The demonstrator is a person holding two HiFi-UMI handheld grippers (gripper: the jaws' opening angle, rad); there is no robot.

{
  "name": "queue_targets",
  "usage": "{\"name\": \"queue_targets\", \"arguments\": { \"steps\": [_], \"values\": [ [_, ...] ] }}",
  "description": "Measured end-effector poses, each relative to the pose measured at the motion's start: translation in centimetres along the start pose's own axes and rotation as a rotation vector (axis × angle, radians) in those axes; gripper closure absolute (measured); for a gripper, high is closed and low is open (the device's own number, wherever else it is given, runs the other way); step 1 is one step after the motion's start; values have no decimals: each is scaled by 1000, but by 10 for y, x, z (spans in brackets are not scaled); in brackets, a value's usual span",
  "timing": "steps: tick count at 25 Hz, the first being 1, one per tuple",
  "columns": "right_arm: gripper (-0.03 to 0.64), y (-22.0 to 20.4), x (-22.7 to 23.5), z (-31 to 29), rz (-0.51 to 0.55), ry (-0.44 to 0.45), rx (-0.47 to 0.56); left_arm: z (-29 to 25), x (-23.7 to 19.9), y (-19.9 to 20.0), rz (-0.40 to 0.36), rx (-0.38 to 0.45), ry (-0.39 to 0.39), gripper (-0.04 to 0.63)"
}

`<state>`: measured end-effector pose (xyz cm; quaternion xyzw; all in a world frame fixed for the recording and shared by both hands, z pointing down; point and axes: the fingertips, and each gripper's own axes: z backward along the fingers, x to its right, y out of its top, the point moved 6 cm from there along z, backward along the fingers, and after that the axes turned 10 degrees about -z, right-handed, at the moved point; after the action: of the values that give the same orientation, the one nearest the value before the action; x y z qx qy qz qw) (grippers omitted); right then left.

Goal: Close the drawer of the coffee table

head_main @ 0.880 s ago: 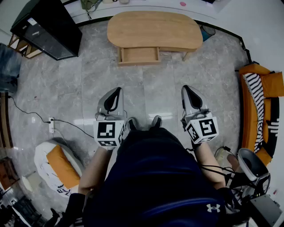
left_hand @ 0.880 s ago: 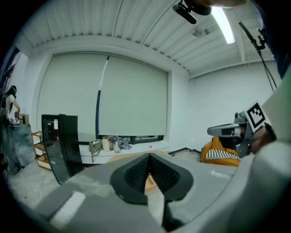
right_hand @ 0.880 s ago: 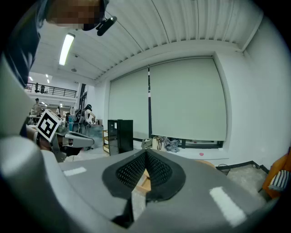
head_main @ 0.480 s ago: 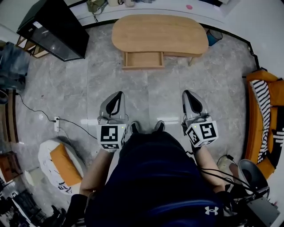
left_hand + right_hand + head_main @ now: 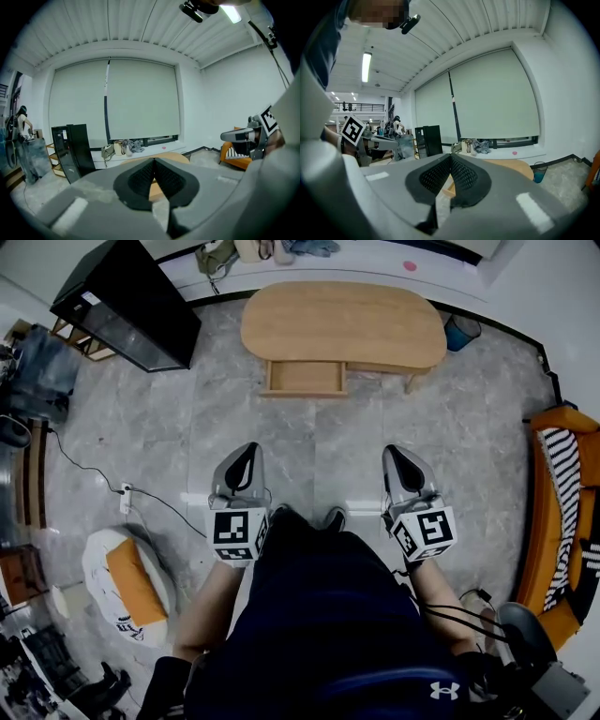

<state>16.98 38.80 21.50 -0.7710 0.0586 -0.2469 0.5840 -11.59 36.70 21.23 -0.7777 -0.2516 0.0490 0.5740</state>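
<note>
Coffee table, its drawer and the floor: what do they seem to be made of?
Coffee table: looks like light wood or veneer, matt, with an even tan tone. Drawer: same pale wood look. Floor: probably polished stone or tile, going by the grey veining and straight seams.
</note>
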Motion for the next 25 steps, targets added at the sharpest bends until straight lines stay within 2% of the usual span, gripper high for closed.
{"name": "queue_targets", "arguments": {
  "steps": [5,11,25],
  "values": [
    [615,0,20,-2,-11,5,-22,1,10,-8,19,-48,19,594],
    [615,-7,30,-28,-24,-3,-49,-14,-6,-20,32,-83,25,594],
    [615,27,19,-142,20,-69,-55,-104,-103,-22,26,-44,-47,594]
  ]
}}
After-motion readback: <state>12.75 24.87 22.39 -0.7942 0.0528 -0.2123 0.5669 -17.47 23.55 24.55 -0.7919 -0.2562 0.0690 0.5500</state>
